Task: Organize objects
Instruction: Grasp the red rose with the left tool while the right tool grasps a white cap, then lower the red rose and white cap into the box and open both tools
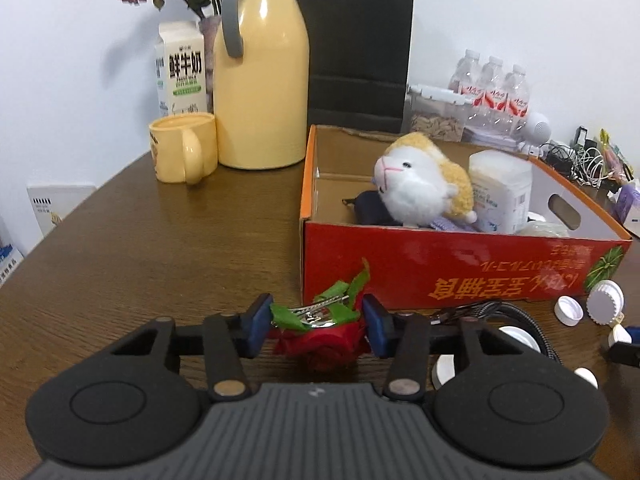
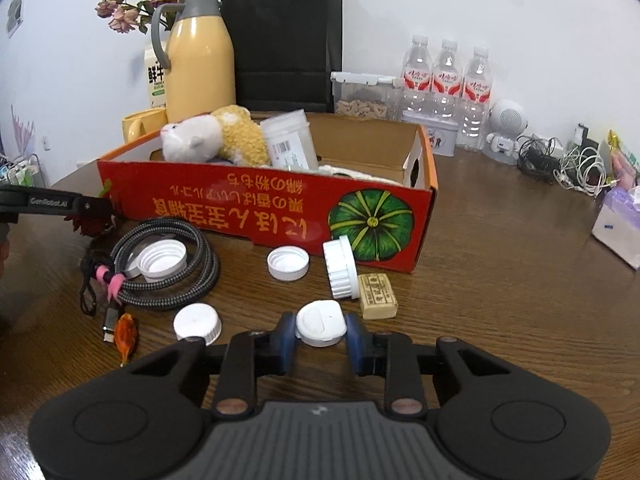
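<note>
The left gripper [image 1: 316, 322] has its jaws spread either side of a red rose [image 1: 320, 340] with a metal clip, lying on the bench [image 1: 140, 240] just in front of the box [image 1: 440, 268]. The right gripper [image 2: 321, 330] brackets a white cap [image 2: 321, 323] in front of the box; whether its jaws pinch it or merely flank it, I cannot tell.

To do this well, I judge each should close squarely on its item, lift clear of the box's front wall, and release inside beside the plush [image 2: 212, 138].

More caps [image 2: 288, 263], a cable [image 2: 168, 264] and a cork [image 2: 378, 295] lie loose on the dark wooden bench. Behind the box stand a jug [image 1: 262, 80], mug [image 1: 182, 148], bag [image 1: 356, 40] and bottles [image 2: 446, 80] against a white wall.
</note>
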{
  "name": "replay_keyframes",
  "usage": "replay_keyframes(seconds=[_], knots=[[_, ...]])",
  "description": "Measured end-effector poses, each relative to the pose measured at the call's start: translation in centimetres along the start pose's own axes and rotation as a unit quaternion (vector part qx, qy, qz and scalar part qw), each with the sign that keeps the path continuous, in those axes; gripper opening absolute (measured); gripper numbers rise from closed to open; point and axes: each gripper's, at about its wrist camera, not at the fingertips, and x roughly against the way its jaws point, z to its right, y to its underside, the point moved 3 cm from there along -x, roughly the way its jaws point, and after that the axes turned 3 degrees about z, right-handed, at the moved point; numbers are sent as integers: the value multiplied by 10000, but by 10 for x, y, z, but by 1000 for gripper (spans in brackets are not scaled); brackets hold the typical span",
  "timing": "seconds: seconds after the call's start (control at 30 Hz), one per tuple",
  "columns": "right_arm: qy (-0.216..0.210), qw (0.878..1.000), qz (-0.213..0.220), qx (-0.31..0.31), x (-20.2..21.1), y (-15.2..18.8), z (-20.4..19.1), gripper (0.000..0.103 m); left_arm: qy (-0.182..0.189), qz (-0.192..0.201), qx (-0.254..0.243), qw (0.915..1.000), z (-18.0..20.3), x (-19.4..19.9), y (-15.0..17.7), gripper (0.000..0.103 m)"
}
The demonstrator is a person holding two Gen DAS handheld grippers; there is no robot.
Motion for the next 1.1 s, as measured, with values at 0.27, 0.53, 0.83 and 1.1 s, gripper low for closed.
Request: replay_keyframes(seconds=[0.27,0.53,0.83,1.1], knots=[[-51,9990,452,49,18,-20,-2,26,221,666,74,9975,6,47,-21,48],[-51,9954,953,104,14,-65,-6,26,627,1052,-211,9922,47,52,-56,49],[-40,9930,1174,135,-7,-102,-10,26,820,1075,-246,9905,78,23,-69,49],[84,9930,1177,-51,-40,-120,-4,26,603,1127,-282,9914,87,-8,-79,49]])
